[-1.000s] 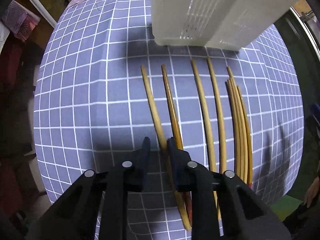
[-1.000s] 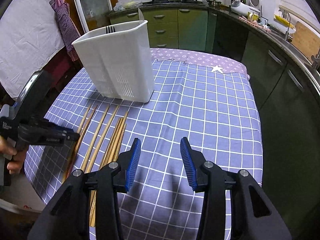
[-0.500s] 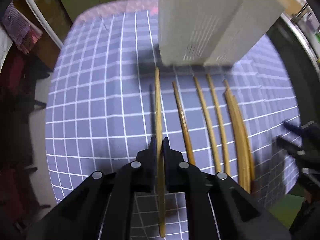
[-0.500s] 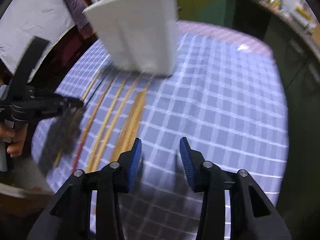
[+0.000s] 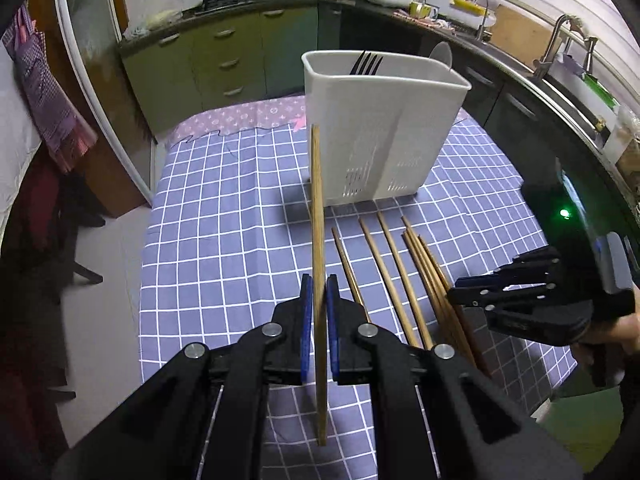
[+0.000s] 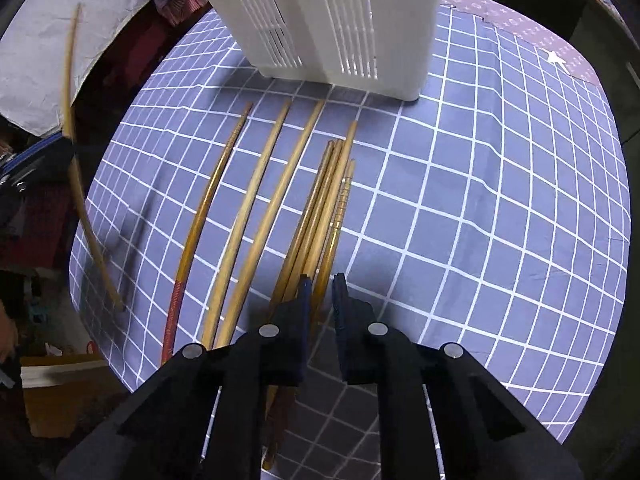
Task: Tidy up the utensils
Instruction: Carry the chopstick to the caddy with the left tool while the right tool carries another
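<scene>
Since a second ago the left gripper [image 5: 318,300] has clamped one chopstick [image 5: 317,216] and lifted it. The right gripper [image 6: 320,292], jaws closing, straddles the chopstick bundle [image 6: 320,216]. At twelve o'clock stands the white holder [image 5: 376,136].

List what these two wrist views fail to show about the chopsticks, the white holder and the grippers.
- White holder, left wrist view: its wall hides all but a fork's tines.
- Holder, right wrist view: top cut off by the frame edge.
- Right gripper, closing: fingers hide which bundled chopsticks it straddles.
- Held chopstick: left gripper covers its middle.
</scene>
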The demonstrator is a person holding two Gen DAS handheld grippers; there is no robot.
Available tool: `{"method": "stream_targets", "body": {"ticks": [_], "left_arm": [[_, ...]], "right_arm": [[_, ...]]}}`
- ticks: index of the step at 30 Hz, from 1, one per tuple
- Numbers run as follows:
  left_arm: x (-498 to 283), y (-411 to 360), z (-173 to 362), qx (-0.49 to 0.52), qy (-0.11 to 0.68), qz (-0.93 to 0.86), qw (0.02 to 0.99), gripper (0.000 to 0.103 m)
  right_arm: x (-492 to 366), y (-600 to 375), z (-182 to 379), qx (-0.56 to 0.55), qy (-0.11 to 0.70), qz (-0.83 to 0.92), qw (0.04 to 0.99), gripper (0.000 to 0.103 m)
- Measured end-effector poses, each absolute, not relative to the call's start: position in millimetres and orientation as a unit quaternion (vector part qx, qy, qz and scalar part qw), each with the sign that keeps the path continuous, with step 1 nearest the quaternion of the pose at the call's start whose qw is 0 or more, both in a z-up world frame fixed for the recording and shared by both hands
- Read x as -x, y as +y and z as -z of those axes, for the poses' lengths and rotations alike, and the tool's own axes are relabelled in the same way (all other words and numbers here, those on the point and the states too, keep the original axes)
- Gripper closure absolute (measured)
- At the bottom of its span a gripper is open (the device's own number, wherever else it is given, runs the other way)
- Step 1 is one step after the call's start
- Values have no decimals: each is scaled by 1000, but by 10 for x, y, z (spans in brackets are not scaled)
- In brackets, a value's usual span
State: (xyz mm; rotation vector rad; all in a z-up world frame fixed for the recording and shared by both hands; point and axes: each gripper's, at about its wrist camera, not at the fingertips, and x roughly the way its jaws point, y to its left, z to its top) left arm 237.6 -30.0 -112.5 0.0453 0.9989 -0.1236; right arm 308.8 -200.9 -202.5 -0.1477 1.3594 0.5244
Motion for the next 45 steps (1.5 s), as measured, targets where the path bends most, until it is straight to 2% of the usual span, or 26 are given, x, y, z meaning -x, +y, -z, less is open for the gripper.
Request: {"method": "stream_targets", "body": {"ticks": [17,23,33,45], "left_arm": [[-2206,-242,1064,-23,467,71,881,96],[-2192,-247,1046,-21,467,74,881,96],[-2097,-210,866,-20,447,85,890,96],[-1994,-290,666,-27,424,99,900,96]], "right_arm": [[-3131,-1711,2136,105,636,-199,739,91],[-3172,-1650,2123,99,630,-195,745,96],[-2879,-1894,1483,36,549,-239,800,96],[-2443,-2354,1032,20,483,-258,837,96]]}}
